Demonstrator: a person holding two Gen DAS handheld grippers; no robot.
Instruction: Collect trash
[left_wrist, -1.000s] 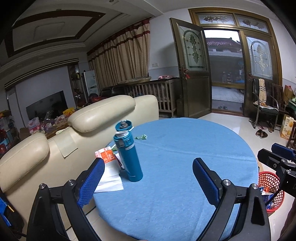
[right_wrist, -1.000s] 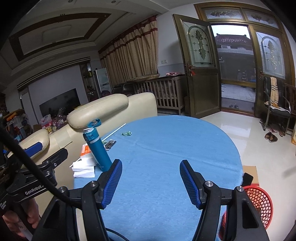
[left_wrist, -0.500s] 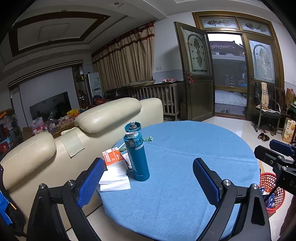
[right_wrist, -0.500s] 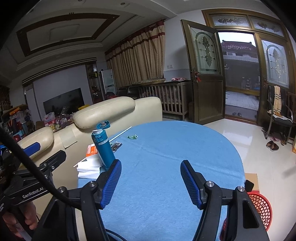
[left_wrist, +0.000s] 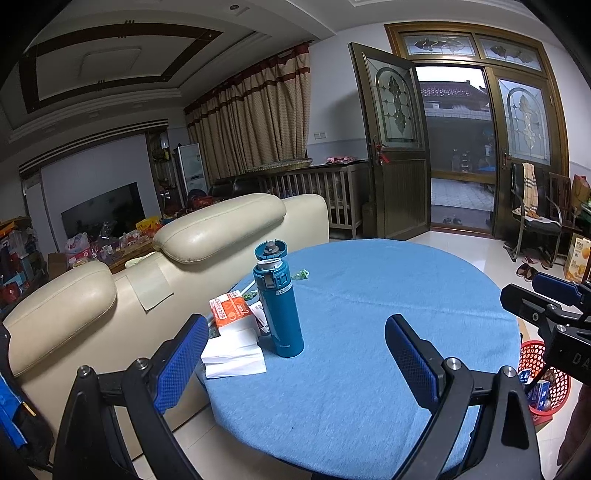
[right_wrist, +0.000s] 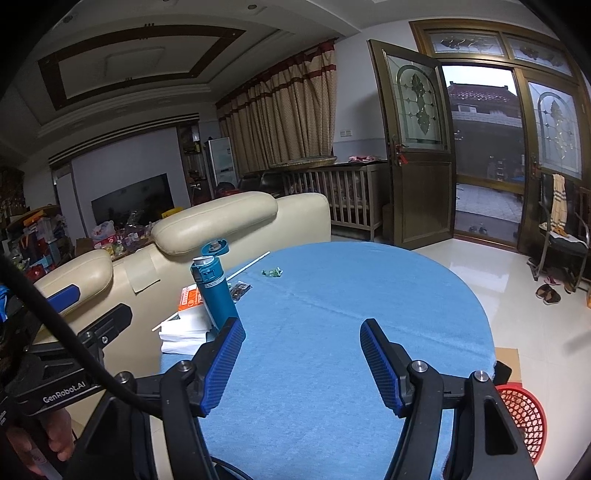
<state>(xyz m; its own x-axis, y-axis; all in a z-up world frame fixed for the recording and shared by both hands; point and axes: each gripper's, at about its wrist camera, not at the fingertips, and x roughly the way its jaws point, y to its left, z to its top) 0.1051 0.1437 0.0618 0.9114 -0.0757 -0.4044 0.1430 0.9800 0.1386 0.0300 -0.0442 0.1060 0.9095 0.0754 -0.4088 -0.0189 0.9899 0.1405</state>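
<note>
**Wrapper at the far edge, both tongs empty**

The green wrapper (left_wrist: 301, 274) lies on the blue table (left_wrist: 369, 332), toward its far left side, just past the teal bottle (left_wrist: 277, 306). It looks like crinkled film: very light, soft, likely to slide or flatten rather than resist. A pinch across its bunched middle, with the pads brought low to the cloth, seems the surest hold; a grip at one loose end may let it slip out. A second small dark packet (right_wrist: 240, 289) lies near the bottle, with a white stick (right_wrist: 245, 266) beside it, and may also count as trash.

Both tongs hang near the table's close edge, well apart from the wrapper. The left gripper (left_wrist: 295, 354) stands wide apart with nothing between its pads; the bottle and a stack of tissue packs (left_wrist: 232, 343) lie ahead of it, between it and the wrapper. The right gripper (right_wrist: 301, 363) is also apart and empty, with bare cloth ahead. A red basket (right_wrist: 521, 410) sits on the floor to the right.
</note>
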